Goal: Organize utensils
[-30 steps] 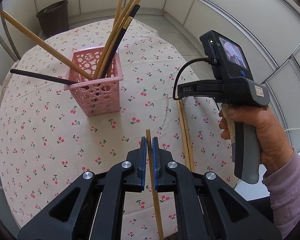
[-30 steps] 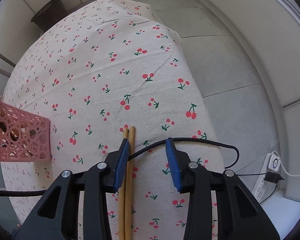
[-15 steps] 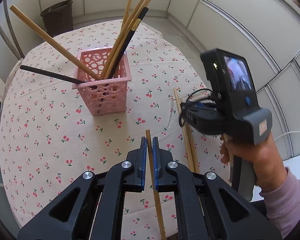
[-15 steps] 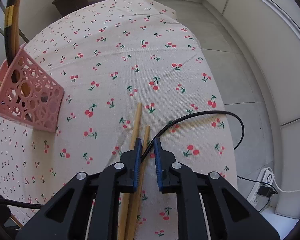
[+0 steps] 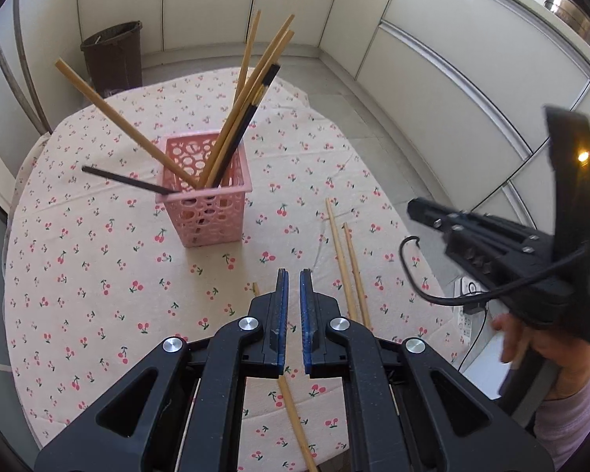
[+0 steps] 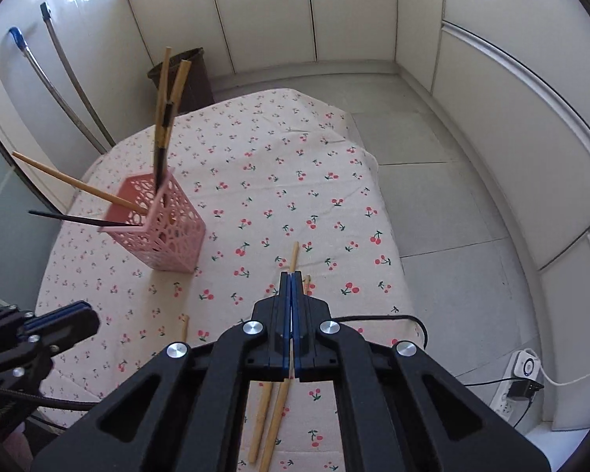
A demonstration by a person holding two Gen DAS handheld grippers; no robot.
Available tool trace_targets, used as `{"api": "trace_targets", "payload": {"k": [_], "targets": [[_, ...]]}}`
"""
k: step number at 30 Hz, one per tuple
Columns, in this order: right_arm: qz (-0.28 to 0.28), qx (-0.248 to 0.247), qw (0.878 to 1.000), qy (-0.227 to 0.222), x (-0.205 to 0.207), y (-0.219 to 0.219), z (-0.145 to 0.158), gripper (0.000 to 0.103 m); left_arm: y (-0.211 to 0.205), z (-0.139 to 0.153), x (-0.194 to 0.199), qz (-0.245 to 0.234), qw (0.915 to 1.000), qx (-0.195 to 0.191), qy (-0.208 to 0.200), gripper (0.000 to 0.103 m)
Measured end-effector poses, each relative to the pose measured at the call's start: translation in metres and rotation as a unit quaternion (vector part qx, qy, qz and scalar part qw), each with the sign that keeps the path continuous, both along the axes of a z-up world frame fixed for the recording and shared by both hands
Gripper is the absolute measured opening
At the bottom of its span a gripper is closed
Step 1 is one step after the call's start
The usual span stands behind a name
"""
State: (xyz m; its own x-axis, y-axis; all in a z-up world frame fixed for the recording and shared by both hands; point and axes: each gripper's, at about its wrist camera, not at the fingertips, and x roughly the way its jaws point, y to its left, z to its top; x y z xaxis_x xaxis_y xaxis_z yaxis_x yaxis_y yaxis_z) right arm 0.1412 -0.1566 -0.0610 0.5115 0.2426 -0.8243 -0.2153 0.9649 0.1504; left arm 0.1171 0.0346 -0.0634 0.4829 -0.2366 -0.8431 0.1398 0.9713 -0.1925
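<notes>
A pink perforated basket [image 5: 204, 200] stands on the cherry-print tablecloth and holds several wooden and black chopsticks; it also shows in the right wrist view [image 6: 161, 228]. My left gripper [image 5: 292, 287] is slightly open and empty above the cloth. A wooden chopstick [image 5: 295, 421] lies on the cloth under it. Two more wooden chopsticks [image 5: 348, 271] lie to its right. My right gripper [image 6: 292, 287] is shut and empty, raised above those two chopsticks [image 6: 273, 413]. The right gripper also shows in the left wrist view [image 5: 417, 210].
The round table [image 5: 59, 275] drops off at the right and near edges. A dark bin [image 5: 114, 55] stands on the floor behind it. A power strip [image 6: 525, 369] with cables lies on the floor at right. Mop handles [image 6: 59, 82] lean against the left wall.
My left gripper opened and let go of the wooden chopstick, which now lies on the cloth. My right gripper closed fully and lifted away from the two chopsticks without them.
</notes>
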Motion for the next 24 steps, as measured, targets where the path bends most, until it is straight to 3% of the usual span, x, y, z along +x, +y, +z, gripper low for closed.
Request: {"api": "trace_targets", "payload": {"k": [3, 5, 7, 8, 9, 10, 11, 15, 16, 19, 20, 21, 24], "targets": [[-0.019, 0.008, 1.0, 0.016, 0.012, -0.005, -0.005, 0.003, 0.001, -0.028, 0.011, 0.008, 0.9987, -0.004, 0.051, 0.007], [-0.033, 0.016, 0.998, 0.057, 0.028, -0.01, -0.025, 0.006, -0.002, -0.054, 0.02, 0.018, 0.996, 0.003, 0.088, 0.008], [-0.056, 0.021, 0.995, 0.085, 0.04, -0.017, -0.044, 0.015, -0.004, -0.075, 0.026, 0.027, 0.9929, 0.021, 0.114, 0.011], [-0.063, 0.023, 0.993, 0.094, 0.045, -0.019, -0.05, 0.017, -0.005, -0.083, 0.029, 0.033, 0.9915, 0.03, 0.122, 0.017], [-0.067, 0.026, 0.993, 0.098, 0.048, -0.021, -0.054, 0.024, -0.006, -0.089, 0.031, 0.039, 0.9901, 0.034, 0.131, 0.023], [-0.066, 0.032, 0.992, 0.101, 0.051, -0.021, -0.058, 0.037, -0.005, -0.096, 0.032, 0.045, 0.9888, 0.032, 0.139, 0.026], [-0.067, 0.038, 0.992, 0.105, 0.055, -0.021, -0.06, 0.041, -0.004, -0.101, 0.033, 0.052, 0.9874, 0.03, 0.146, 0.031], [-0.064, 0.036, 0.991, 0.113, 0.067, -0.016, -0.066, 0.045, -0.003, -0.119, 0.037, 0.063, 0.9823, 0.026, 0.175, 0.034], [-0.064, 0.034, 0.99, 0.118, 0.07, -0.015, -0.069, 0.045, -0.006, -0.121, 0.036, 0.062, 0.9837, 0.035, 0.166, 0.034], [-0.064, 0.023, 0.989, 0.129, 0.076, -0.012, -0.079, 0.045, -0.023, -0.123, 0.032, 0.042, 0.9847, 0.093, 0.141, 0.029], [-0.064, 0.018, 0.989, 0.132, 0.077, -0.01, -0.082, 0.045, -0.028, -0.123, 0.03, 0.033, 0.9857, 0.099, 0.132, 0.022], [-0.063, 0.011, 0.989, 0.135, 0.078, -0.008, -0.085, 0.045, -0.03, -0.123, 0.028, 0.028, 0.9865, 0.099, 0.128, 0.014], [-0.055, -0.003, 0.988, 0.147, 0.081, -0.002, -0.094, 0.045, -0.029, -0.123, 0.027, 0.022, 0.9887, 0.082, 0.123, 0.005]]}}
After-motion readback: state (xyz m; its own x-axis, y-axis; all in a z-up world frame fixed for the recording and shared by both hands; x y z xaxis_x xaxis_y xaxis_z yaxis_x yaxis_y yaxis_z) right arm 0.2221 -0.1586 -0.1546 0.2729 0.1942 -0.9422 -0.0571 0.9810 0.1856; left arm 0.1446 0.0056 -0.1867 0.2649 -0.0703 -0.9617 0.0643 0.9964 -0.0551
